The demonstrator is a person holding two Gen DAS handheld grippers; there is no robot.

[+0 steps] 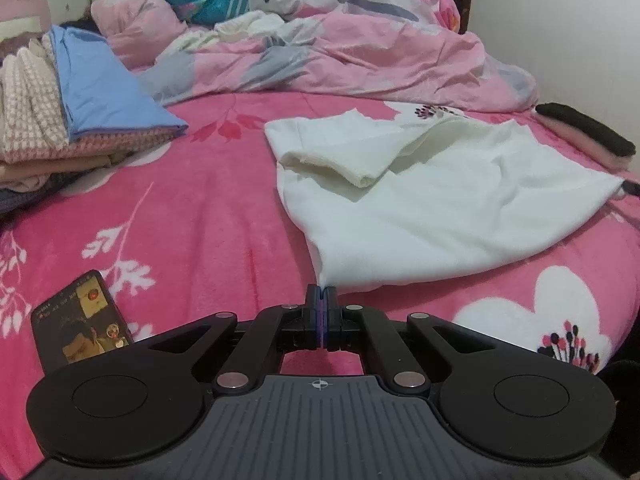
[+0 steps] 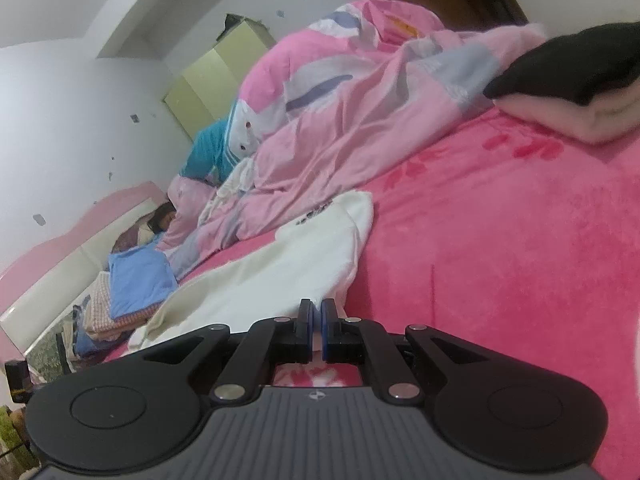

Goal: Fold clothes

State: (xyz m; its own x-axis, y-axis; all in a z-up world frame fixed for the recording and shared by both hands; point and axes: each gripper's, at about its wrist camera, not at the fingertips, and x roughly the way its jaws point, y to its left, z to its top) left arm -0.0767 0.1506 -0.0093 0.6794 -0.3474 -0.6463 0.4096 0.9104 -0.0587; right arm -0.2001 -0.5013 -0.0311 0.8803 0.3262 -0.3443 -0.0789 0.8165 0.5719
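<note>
both grippers pinched on the white top, corners held low over the bed

the pink flowered bedspread (image 1: 192, 208) fills both views, with a rumpled pink quilt (image 1: 360, 52) heaped along its far side. on the left of the left wrist view sits a stack of folded clothes (image 1: 72, 104) topped by a blue piece; near the right edge lies a small folded black and pink pile (image 1: 588, 136). the white top (image 1: 440, 208) lies spread on the bedspread between them, one sleeve doubled over its body and its near hem drawn to a point.

the left gripper (image 1: 322, 290) is closed, and that drawn-up corner of the white top runs straight into its tips, so it looks pinched there. the right gripper (image 2: 316, 304) is nearly closed on another edge of the same cloth, a sliver of white showing between its fingers.

a phone (image 1: 82, 320) lies just beside the left gripper, apart from the cloth.

risks, as i judge them: each bite is thin and right at the edge, so a quick lift could pull a corner free. the doubled sleeve may fall loose or bunch inside the fold. a wide leftward sweep could drag the hem over the phone.
</note>
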